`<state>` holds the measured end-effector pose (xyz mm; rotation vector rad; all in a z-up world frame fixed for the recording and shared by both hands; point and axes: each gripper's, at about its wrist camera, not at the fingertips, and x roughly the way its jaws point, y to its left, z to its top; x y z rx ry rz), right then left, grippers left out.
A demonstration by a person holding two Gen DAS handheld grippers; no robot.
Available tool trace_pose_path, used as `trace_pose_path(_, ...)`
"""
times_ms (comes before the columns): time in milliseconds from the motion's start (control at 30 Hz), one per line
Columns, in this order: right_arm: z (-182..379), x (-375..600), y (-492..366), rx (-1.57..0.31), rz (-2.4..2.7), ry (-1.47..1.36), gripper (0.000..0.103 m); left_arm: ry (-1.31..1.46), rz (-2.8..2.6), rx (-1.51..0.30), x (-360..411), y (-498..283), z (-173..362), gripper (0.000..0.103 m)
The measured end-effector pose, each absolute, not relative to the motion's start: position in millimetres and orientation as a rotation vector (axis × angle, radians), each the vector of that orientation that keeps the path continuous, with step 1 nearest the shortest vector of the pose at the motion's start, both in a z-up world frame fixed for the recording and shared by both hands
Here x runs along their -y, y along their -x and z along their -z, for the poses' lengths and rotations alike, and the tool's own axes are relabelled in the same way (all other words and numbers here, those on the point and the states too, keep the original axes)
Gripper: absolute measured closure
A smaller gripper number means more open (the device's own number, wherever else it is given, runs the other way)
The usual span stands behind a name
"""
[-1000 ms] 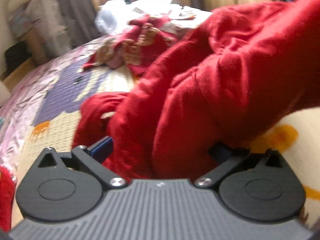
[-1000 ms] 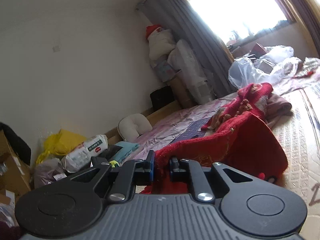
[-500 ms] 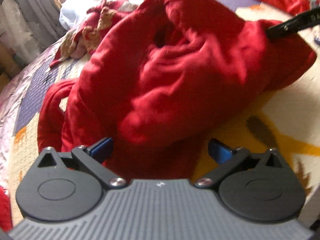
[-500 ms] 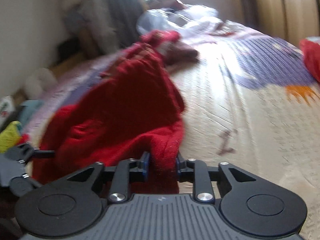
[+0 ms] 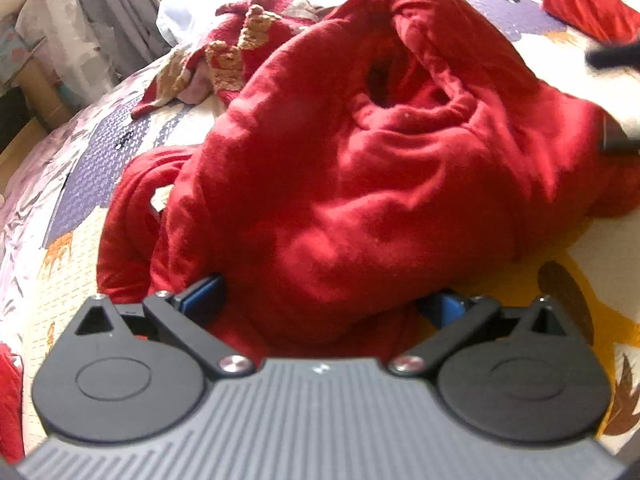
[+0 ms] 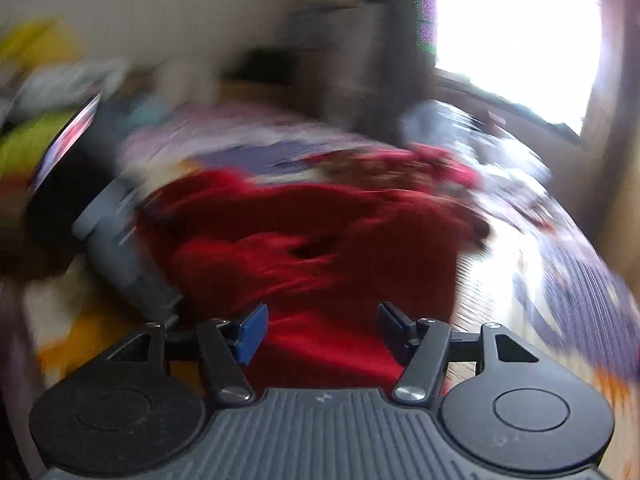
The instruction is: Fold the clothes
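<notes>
A red garment [image 5: 380, 168] lies crumpled in a heap on the patterned quilt [image 5: 560, 248]. My left gripper [image 5: 324, 304] sits low at its near edge with the jaws wide apart; cloth bulges between the blue pads [image 5: 204, 296], which do not squeeze it. The right wrist view is blurred by motion. There my right gripper [image 6: 322, 324] hangs over the same red garment [image 6: 320, 240], its jaws opening, with cloth below and between them but not pinched. The left gripper's grey body [image 6: 120, 248] shows at the heap's left side.
Behind the heap lies a second red garment with tan trim [image 5: 240, 40], then a white plastic bag [image 5: 188, 4]. Another red item [image 5: 584, 0] rests at the far right, and a red scrap [image 5: 8, 400] at the near left. Curtains and stacked bundles line the bed's left.
My right gripper, shut on the red cloth's edge before, has let it go, widened and swung round. The garment has sunk from a lifted drape into a heap. The left gripper hardly moved.
</notes>
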<state>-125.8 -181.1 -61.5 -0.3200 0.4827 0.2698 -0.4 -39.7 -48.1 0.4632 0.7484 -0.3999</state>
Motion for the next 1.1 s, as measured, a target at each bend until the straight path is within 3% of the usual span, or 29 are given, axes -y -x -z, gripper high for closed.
trace_pose_path(400,111.7,109.7,102.3,-0.49,-0.319,0.681,0.04,-0.41,0.354,-0.719,26.0,-4.9,37.3,0.0)
trace_pose_path(500,126.8,102.1,87.9,-0.507,-0.304,0.734,0.044,-0.4,0.344,-0.718,21.5,-6.1,35.5,0.0)
trace_pose_path(667,127.5,107.7,65.4,-0.55,-0.309,0.625,0.063,-0.393,0.315,-0.702,11.7,-7.2,29.6,0.0)
trace_pose_path(767,117.6,117.6,61.9,-0.569,-0.324,0.521,0.069,-0.369,0.305,-0.699,4.5,-8.3,25.1,0.0)
trace_pose_path(1100,83.8,152.1,68.7,-0.64,-0.393,0.205,0.076,-0.373,0.316,-0.673,3.7,0.5,15.3,0.0)
